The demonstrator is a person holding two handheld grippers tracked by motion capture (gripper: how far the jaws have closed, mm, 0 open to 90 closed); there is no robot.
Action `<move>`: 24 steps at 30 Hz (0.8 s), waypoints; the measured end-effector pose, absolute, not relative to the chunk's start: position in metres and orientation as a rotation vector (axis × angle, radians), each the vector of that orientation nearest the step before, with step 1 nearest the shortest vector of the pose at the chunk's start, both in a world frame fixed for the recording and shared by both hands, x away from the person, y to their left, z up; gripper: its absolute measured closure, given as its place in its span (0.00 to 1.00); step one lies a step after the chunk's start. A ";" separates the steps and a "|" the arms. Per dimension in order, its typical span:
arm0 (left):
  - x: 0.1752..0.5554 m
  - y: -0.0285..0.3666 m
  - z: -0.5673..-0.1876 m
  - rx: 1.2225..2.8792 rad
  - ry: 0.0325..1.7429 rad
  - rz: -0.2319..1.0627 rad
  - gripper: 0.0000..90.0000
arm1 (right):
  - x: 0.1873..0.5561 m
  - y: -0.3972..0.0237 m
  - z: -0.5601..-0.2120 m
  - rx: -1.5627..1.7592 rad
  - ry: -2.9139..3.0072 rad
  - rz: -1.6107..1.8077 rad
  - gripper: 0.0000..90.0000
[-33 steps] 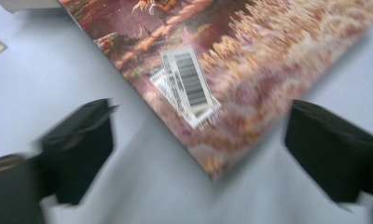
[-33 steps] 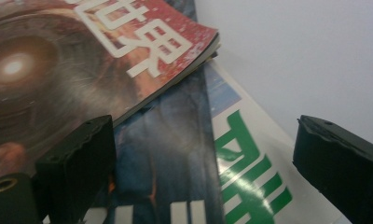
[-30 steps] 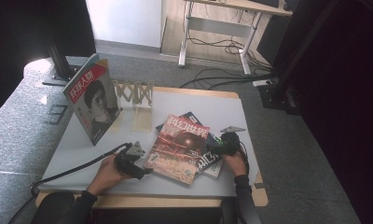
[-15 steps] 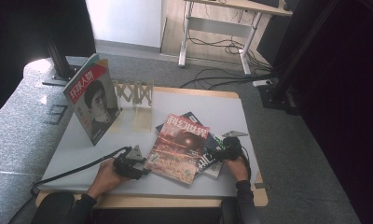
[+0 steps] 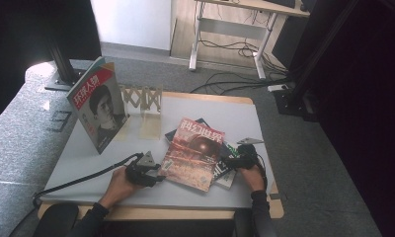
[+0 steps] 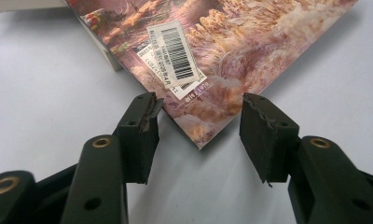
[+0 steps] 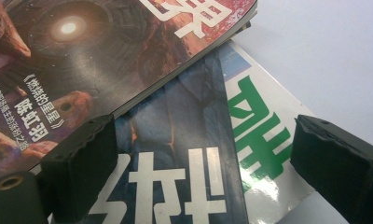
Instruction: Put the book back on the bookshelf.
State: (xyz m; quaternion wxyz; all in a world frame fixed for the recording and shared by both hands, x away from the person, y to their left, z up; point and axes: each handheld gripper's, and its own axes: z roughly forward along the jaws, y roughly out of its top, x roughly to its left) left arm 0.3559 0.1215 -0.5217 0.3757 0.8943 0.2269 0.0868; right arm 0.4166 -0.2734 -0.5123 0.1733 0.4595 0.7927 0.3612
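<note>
Now the left claw, half-open, brackets the top magazine's corner without clamping it.

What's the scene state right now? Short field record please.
surface: grey table
stack: red magazine on top of two others
standing: portrait magazine upright beside wooden rack
left hand-held gripper: jaws have just been closing, now apart, astride red magazine's corner, no grip
right hand-held gripper: open over the lower magazines
</note>
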 end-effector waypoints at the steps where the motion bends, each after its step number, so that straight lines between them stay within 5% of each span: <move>1: 0.357 0.120 -0.521 2.289 0.582 0.224 0.53 | 0.417 -0.274 -0.512 1.309 2.245 1.024 0.08; 11: 0.365 0.112 -0.517 2.252 0.588 0.208 0.52 | 0.417 -0.282 -0.510 1.328 2.222 1.025 0.09; 24: 0.380 0.118 -0.504 2.207 0.663 0.280 0.32 | 0.417 -0.285 -0.505 1.335 2.210 1.047 0.09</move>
